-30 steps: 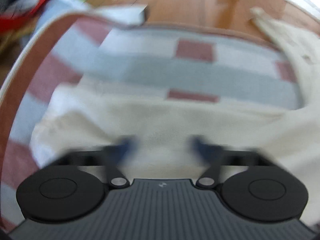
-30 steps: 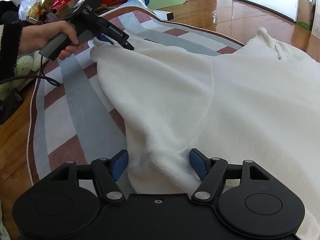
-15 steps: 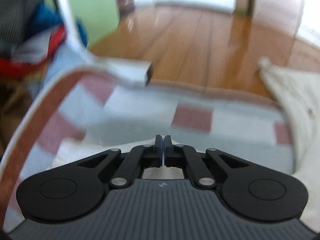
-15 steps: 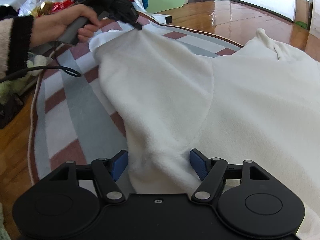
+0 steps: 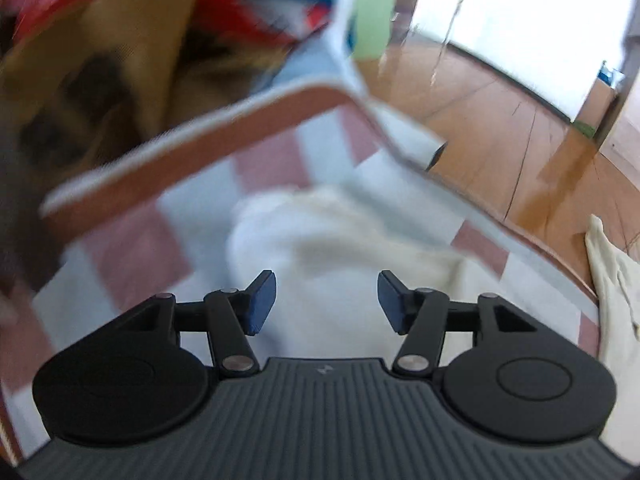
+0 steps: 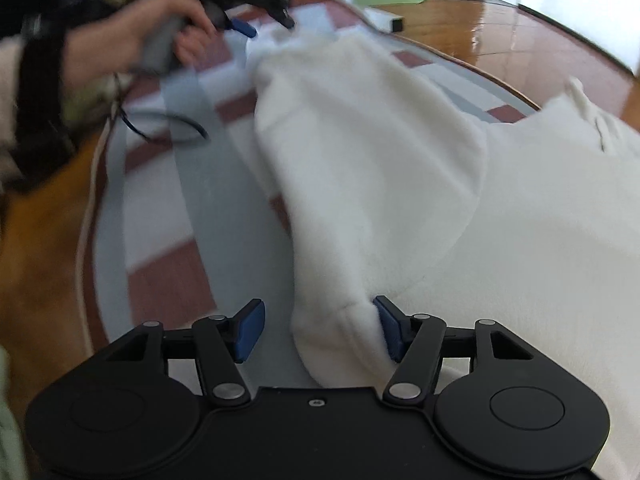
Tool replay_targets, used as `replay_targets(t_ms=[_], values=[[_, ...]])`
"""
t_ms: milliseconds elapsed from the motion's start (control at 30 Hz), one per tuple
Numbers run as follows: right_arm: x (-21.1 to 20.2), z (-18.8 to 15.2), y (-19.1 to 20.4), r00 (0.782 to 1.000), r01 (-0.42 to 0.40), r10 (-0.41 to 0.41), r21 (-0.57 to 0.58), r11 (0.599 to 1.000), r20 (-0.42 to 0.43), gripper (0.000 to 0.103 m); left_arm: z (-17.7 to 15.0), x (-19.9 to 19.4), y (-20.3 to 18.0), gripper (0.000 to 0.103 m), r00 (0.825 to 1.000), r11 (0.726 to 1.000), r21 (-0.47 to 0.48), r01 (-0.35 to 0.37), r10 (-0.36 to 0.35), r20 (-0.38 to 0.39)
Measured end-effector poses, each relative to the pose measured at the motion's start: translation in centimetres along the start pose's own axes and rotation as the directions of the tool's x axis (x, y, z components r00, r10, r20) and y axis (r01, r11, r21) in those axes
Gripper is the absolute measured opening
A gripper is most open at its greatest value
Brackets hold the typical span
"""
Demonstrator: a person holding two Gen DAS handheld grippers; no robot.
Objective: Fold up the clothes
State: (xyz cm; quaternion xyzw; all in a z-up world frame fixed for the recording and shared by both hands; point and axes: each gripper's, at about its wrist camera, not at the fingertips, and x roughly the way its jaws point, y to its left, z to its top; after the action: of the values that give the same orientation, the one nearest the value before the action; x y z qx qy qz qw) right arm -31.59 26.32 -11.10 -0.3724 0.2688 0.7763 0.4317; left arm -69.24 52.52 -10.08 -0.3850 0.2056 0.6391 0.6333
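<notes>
White fleece, a thick garment (image 6: 420,184), is seen spread over a striped rug (image 6: 160,208) on a wooden floor (image 6: 500,20), with one long panel or sleeve laid out toward the rug's far corner. In the left wrist view the end of that panel is shown lying loose on the rug just ahead of the left gripper (image 5: 326,300), whose jaws are opening, with nothing pinched between the blue pads (image 5: 262,300); the cloth appears to have been let go there. In the right wrist view the same gripper is seen held in a person's hand (image 6: 168,36) just above the panel's far end, though blur keeps the exact gap from being judged. The right gripper (image 6: 320,330) is held partly open over the near edge of the garment: a thick rolled hem lies between its pads and touches the right pad, while a clear gap is left at the left pad, so no firm grip is made. The step in hand is judged to be straightening the garment flat before the first fold. For the next move, an edge would need to be pinched properly and carried across the body of the garment, with the thick fleece kept from bunching.
</notes>
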Motion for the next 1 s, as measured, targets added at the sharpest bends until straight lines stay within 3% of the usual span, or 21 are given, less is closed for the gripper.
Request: replay_targets(t_ms=[133,200,267,300,333,367,400,467,500,567,600,700,800,867,900,1000], values=[[-0.2,0.0,-0.4,1.000,-0.012,0.012,0.027,1.000,0.008,0.067,-1.0,1.6,1.8,0.059,0.994,0.994,-0.092,0.054,-0.063,-0.091],[-0.3,0.0,-0.9,0.999,-0.031,0.030,0.055,0.998,0.017,0.067,-1.1,3.2,1.6,0.075,0.988,0.991,-0.113,0.068,-0.083,-0.131],[-0.5,-0.2,-1.3,0.998,-0.053,0.050,0.093,0.994,0.033,0.066,-0.9,3.9,0.4,0.092,0.996,0.994,-0.105,0.023,-0.031,-0.079],[-0.6,-0.3,-1.6,0.997,-0.068,0.064,0.117,0.991,0.043,0.066,-0.8,4.3,-0.1,0.092,0.997,0.994,-0.108,-0.015,0.007,-0.075],[-0.6,-0.3,-1.9,0.996,-0.086,0.080,0.140,0.986,0.049,0.066,-0.6,4.7,-0.7,0.080,0.996,0.992,-0.112,-0.056,0.047,-0.075],[-0.7,-0.3,-2.0,0.994,-0.108,0.101,0.154,0.982,0.051,0.066,-0.5,4.8,-1.3,0.024,0.998,0.994,-0.099,-0.036,0.031,-0.051],[-0.9,-0.3,-2.1,0.991,-0.132,0.125,0.165,0.977,0.051,0.066,-0.1,4.3,-1.9,0.007,0.999,0.996,-0.082,-0.042,0.040,-0.020],[-1.3,-0.2,-2.2,0.985,-0.169,0.163,0.175,0.970,0.052,0.066,0.6,2.2,-2.8,0.007,0.993,0.995,-0.059,-0.074,0.079,0.084],[-1.3,-0.2,-2.1,0.985,-0.174,0.167,0.175,0.969,0.052,0.066,1.0,0.5,-3.2,0.007,0.981,0.994,-0.055,-0.098,0.106,0.163],[-1.4,-0.2,-1.9,0.982,-0.188,0.180,0.188,0.964,0.062,0.066,1.4,-2.6,-3.9,0.007,0.936,0.986,-0.033,-0.164,0.166,0.311],[-1.4,-0.3,-2.0,0.976,-0.213,0.200,0.204,0.956,0.082,0.066,1.3,-2.5,-3.9,0.007,0.934,0.983,-0.021,-0.184,0.182,0.307],[-1.1,-0.3,-2.0,0.962,-0.270,0.248,0.254,0.929,0.116,0.066,0.7,-1.4,-3.9,0.012,0.935,0.964,0.015,-0.264,0.253,0.249],[-0.8,-0.2,-1.5,0.966,-0.258,0.242,0.275,0.926,0.091,0.067,-0.8,0.1,-4.3,0.024,0.913,0.922,0.063,-0.382,0.367,0.177],[-1.8,0.4,-1.4,0.965,-0.261,0.248,0.262,0.929,0.085,0.066,-1.9,-0.9,-5.1,0.057,0.900,0.905,0.085,-0.417,0.398,0.179],[-2.7,0.9,-1.7,0.963,-0.269,0.254,0.255,0.929,0.090,0.066,-2.4,-2.2,-5.7,0.062,0.908,0.913,0.105,-0.394,0.368,0.201],[-6.0,3.0,-3.6,0.945,-0.311,0.263,0.281,0.908,0.196,0.066,-5.3,-5.9,-9.1,0.063,0.962,0.929,0.284,-0.236,0.182,0.203]])
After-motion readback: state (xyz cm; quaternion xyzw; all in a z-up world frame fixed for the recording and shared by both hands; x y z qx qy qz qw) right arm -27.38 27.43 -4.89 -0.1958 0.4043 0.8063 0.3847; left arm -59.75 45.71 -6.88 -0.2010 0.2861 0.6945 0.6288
